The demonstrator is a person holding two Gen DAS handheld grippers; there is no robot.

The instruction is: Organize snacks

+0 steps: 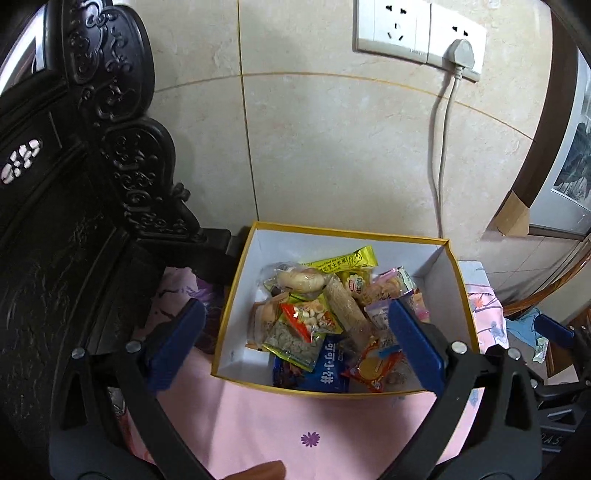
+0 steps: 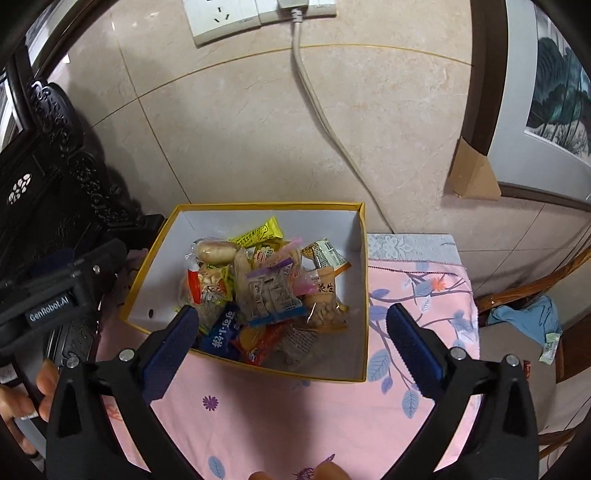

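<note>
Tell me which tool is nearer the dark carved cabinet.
Left. The left tool hangs beside the cabinet, at the box's left edge; the right tool is at the box's other side, farther off.

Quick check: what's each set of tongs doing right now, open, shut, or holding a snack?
Left tongs: open, holding nothing.
Right tongs: open, holding nothing.

Your left gripper's right finger (image 1: 413, 343) covered part of the snack pile (image 1: 321, 321) in the box (image 1: 240, 295), so you could not see the packets behind it. In the right wrist view, the blue packet (image 2: 221, 338) sat partly behind your right gripper's left finger (image 2: 173, 343). The wall socket (image 2: 229, 18) was cut off by the top edge. The small wrapper (image 2: 550, 347) on the chair was too small to identify.
</note>
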